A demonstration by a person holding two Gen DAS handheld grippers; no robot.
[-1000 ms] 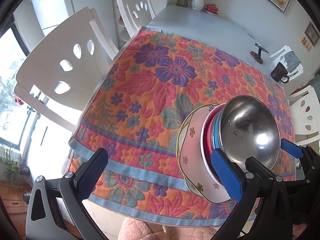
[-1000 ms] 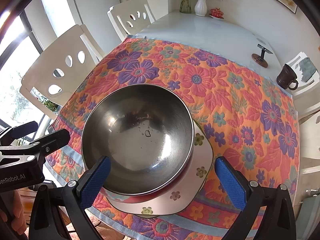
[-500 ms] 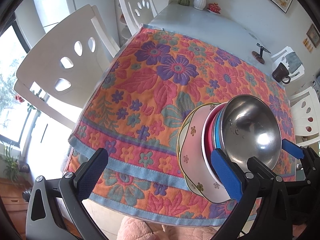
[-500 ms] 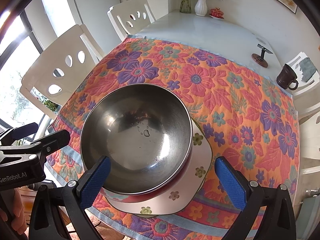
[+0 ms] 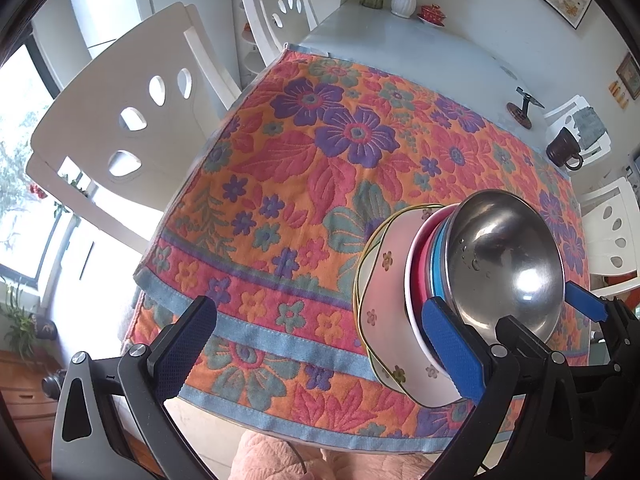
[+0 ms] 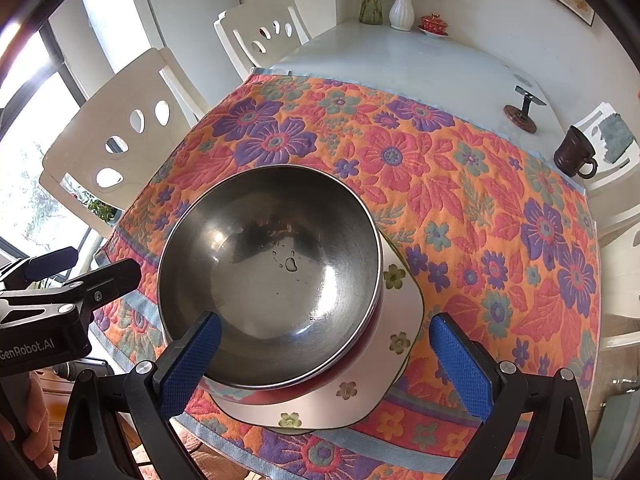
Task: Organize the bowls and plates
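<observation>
A white table (image 6: 420,68) carries a flowered cloth (image 6: 460,184). On the cloth, just ahead of the right gripper's fingers, lies a flowered square plate (image 6: 400,320) under stacked dishes. Farther ahead, on bare tabletop, stand a brown mug (image 6: 574,152), a small stand (image 6: 522,110) and a white vase (image 6: 401,10).

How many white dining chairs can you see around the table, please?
4: two white dining chairs along the table's left side, one near and one farther back; two on the right, one behind the brown mug, one nearer. Others may be hidden.
</observation>
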